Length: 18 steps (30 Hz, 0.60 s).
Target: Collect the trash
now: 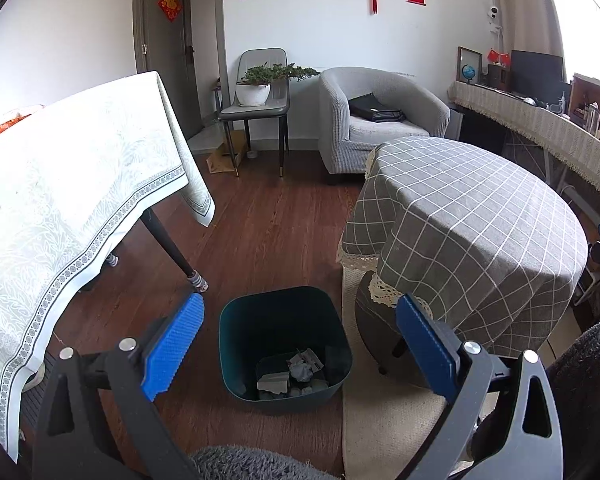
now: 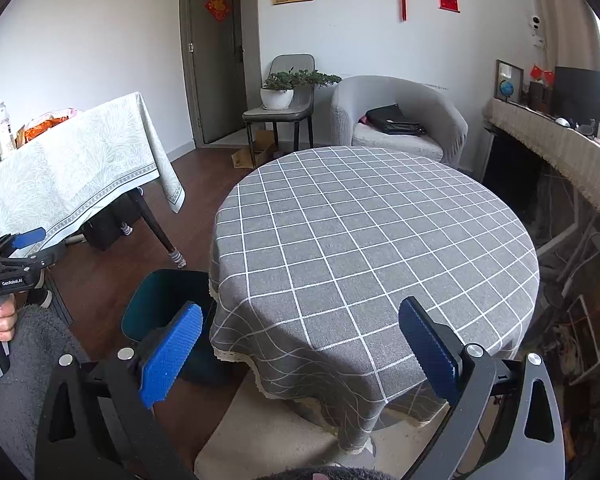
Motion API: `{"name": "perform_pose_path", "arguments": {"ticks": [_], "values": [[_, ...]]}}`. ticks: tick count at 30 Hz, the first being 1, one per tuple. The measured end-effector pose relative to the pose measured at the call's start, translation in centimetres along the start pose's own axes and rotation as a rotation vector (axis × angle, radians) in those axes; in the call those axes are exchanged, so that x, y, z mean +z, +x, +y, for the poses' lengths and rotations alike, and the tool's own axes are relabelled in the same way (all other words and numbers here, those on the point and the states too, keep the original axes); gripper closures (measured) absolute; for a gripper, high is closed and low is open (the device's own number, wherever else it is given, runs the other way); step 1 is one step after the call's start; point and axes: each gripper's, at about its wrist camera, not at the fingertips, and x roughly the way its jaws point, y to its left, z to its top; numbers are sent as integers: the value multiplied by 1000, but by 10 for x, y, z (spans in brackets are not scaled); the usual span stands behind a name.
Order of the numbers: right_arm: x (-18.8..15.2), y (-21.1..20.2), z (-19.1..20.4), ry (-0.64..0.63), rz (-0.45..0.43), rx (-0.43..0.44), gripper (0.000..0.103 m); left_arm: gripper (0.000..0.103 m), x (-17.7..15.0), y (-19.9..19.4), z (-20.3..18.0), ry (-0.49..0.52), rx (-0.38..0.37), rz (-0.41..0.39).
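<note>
The left gripper (image 1: 300, 344) hangs with its jaws wide apart and empty above the dark bin (image 1: 236, 316), which stands on the wood floor between the 2 tables. The right gripper (image 2: 300, 344), equally spread, holds nothing over the round checked table (image 2: 380, 240). The trash (image 1: 296, 372) lies in the bin's bottom: crumpled paper, probably, light and soft, easily pinched at any fold. The tablecloth's lace hem (image 1: 384, 292) and a table leg (image 1: 172, 248) crowd the bin.

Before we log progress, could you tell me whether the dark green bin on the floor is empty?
Not empty. The bin stands upright, and crumpled paper scraps lie on its bottom in the left wrist view.
</note>
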Motion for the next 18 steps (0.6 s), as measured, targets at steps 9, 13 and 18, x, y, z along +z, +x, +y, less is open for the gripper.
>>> {"name": "perform_pose_path", "arguments": {"ticks": [9, 13, 18], "values": [[-1, -2, -5, 34, -14, 13, 3, 4, 0, 1, -1, 3, 0, 3], [-2, -3, -6, 41, -16, 16, 4, 4, -1, 1, -2, 5, 1, 3], [-2, -3, -6, 42, -14, 18, 4, 4, -2, 4, -4, 0, 0, 12]]}}
